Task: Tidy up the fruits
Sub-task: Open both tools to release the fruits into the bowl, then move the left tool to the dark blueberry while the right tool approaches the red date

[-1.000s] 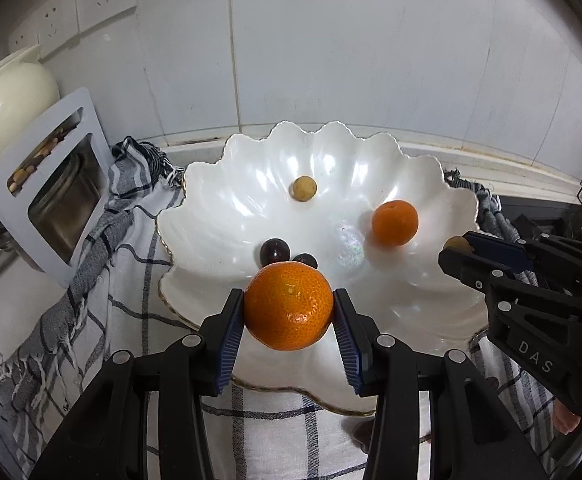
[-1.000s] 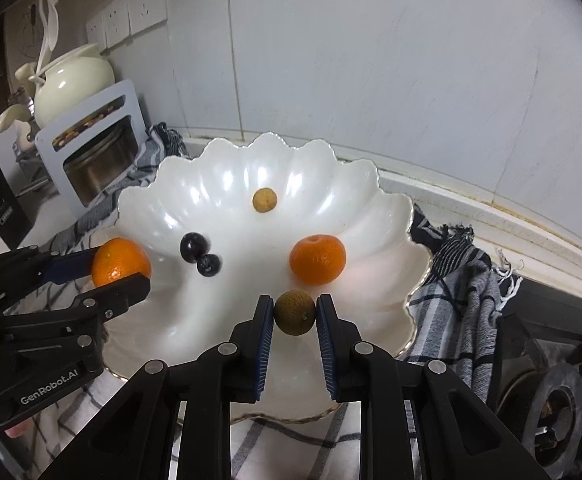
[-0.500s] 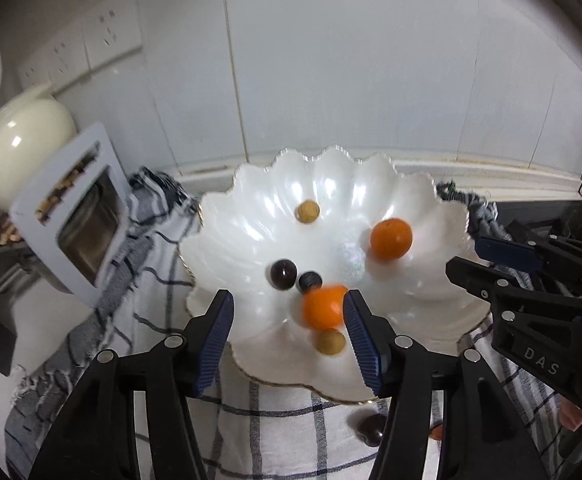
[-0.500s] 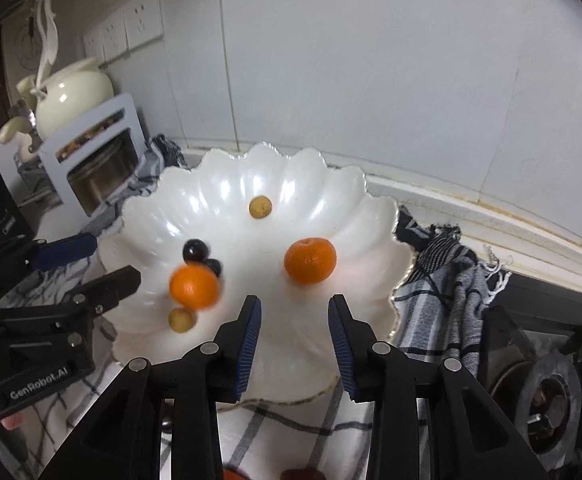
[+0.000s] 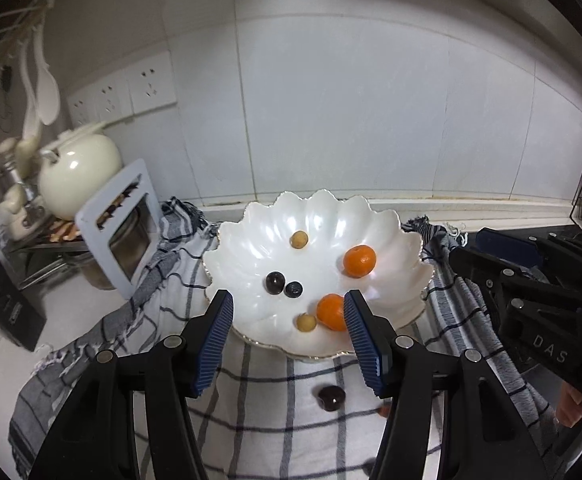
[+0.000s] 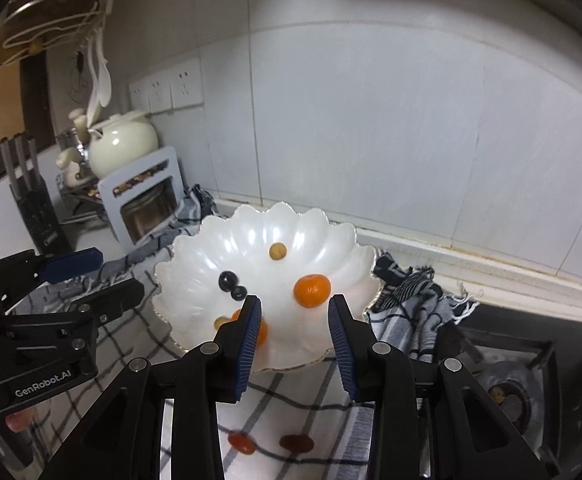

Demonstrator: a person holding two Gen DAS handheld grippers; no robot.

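Both tools are free: the left hand-held gripper (image 5: 289, 330) hangs above the near rim of the scalloped white bowl (image 5: 387, 224) with its blue ribbed pads spread wide and nothing between them, and the right hand-held gripper (image 6: 294, 338) is likewise spread wide and empty over the same bowl. Inside the bowl lie 2 mandarins — one toward the right side (image 5: 359, 261), one near the front rim (image 5: 331, 312) — with 2 small tan longan-like fruits (image 5: 299, 239) (image 5: 306, 323) and 2 dark round ones (image 5: 274, 282) (image 5: 293, 289) touching each other. What is left to gather sits on the checked cloth (image 5: 259, 400) over the counter, in front of the bowl: a dark glossy fruit (image 5: 330, 398) in the left view, and 2 reddish-brown ones (image 6: 241, 442) (image 6: 296, 443) in the right view, partly blurred. These loose pieces look small, light and smooth-skinned, so they would likely roll or squirt out of a careless pinch — best taken across the widest middle, pads level and low to the cloth, with gentle closure since soft flesh would bruise. The cloth may bunch under the fingertips. The bowl itself looks like fragile ceramic with a thin gilt edge, so fruit should be released low, not dropped.
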